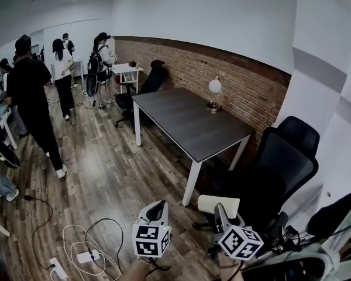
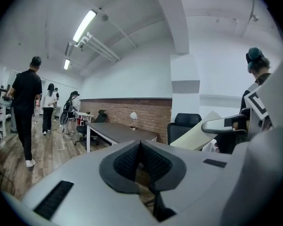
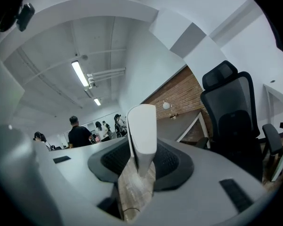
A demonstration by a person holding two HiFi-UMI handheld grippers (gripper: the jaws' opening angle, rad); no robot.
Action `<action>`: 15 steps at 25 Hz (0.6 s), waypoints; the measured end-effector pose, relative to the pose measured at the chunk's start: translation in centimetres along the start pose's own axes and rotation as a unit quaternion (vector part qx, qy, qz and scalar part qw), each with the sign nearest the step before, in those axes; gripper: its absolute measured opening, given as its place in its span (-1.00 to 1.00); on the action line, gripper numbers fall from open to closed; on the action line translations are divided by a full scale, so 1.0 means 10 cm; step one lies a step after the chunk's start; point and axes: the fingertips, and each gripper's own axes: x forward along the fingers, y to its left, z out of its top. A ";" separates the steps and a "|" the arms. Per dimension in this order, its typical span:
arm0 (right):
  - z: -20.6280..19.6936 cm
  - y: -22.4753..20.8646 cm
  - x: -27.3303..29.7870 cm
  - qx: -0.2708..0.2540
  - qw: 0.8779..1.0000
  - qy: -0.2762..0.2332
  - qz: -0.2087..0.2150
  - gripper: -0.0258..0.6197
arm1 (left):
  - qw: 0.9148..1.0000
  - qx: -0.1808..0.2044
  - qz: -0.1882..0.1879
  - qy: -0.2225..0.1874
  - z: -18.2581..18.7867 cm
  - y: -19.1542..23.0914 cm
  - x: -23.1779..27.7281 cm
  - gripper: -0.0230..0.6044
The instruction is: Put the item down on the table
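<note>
A flat cream-white item (image 3: 142, 132) stands up between the pads of my right gripper (image 3: 140, 166), which is shut on it. In the head view the item (image 1: 218, 204) shows as a pale slab at the tip of the right gripper (image 1: 220, 214), low in the picture and above the floor. The dark grey table (image 1: 190, 122) stands further off along the brick wall, apart from both grippers. My left gripper (image 1: 158, 208) is beside the right one, and its pads (image 2: 132, 158) meet with nothing between them. The left gripper view also catches the item (image 2: 198, 134) at its right.
A globe lamp (image 1: 214, 90) sits on the table's far edge. Black office chairs (image 1: 284, 163) stand right of the table, just ahead of my right gripper. Cables and a power strip (image 1: 82, 254) lie on the wooden floor. Several people (image 1: 32, 98) stand at the left.
</note>
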 end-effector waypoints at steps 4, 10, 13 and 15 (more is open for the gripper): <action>-0.05 0.01 0.12 0.016 1.000 -0.008 0.001 -0.43 | 1.000 0.009 0.003 0.002 -0.02 0.14 0.01 -0.87; -0.11 -0.14 0.44 0.038 0.999 -0.007 -0.018 -0.43 | 1.000 0.014 0.006 0.020 -0.09 0.34 0.20 -0.87; -0.13 -0.23 0.66 0.046 0.999 -0.009 -0.029 -0.43 | 0.999 0.024 -0.001 0.024 -0.10 0.42 0.42 -0.87; -0.14 -0.31 0.84 0.047 0.998 -0.010 -0.036 -0.43 | 0.999 0.028 -0.006 0.023 -0.09 0.48 0.61 -0.87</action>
